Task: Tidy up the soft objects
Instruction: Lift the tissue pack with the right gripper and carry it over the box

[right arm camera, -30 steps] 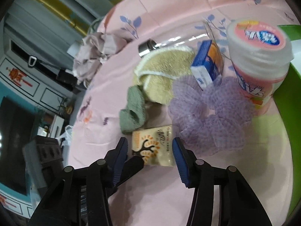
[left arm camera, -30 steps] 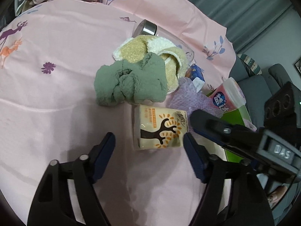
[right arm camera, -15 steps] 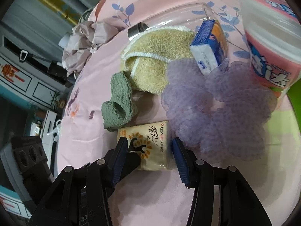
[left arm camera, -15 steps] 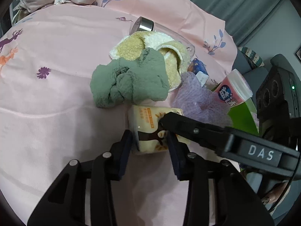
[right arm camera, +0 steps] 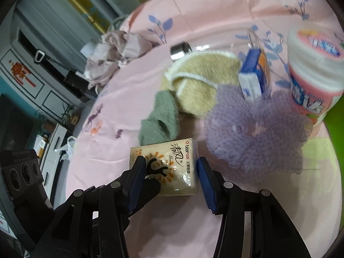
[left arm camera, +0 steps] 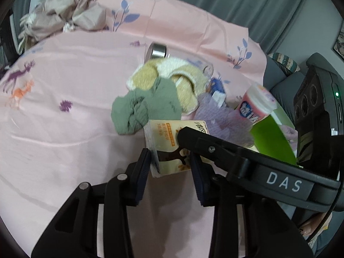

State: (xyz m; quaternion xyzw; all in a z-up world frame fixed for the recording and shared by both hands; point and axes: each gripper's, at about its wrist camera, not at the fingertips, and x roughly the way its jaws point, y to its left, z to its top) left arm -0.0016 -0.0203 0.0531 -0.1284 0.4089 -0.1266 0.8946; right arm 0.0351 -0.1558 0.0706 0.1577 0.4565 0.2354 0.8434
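The tissue pack [left arm camera: 169, 144] is small, soft and cream, wrapped in shiny plastic. It has a dark tree, orange dots and some writing on it. It sits on the pink cloth [left arm camera: 64, 129] that covers the bench, low in the middle of both views. The green towel [left arm camera: 146, 109] touches it at 11 o'clock, and the purple net puff [right arm camera: 255, 129] lies just beside it at 2 o'clock. The yellow towel [right arm camera: 200, 90] is behind the green one at 12 o'clock.

The left claw [left arm camera: 169, 167] points down at a slant. Its jaws have just been closing, and the blue pads now press on both sides of the near end of the pack, so it is clamped on the pack. The pack looks tipped up a little.

The right claw [right arm camera: 169, 176] also points down at a slant, coming in from 3 o'clock in the left view. Its jaws sit on each side of the pack. They look very close to it, but I cannot tell if they squeeze it.
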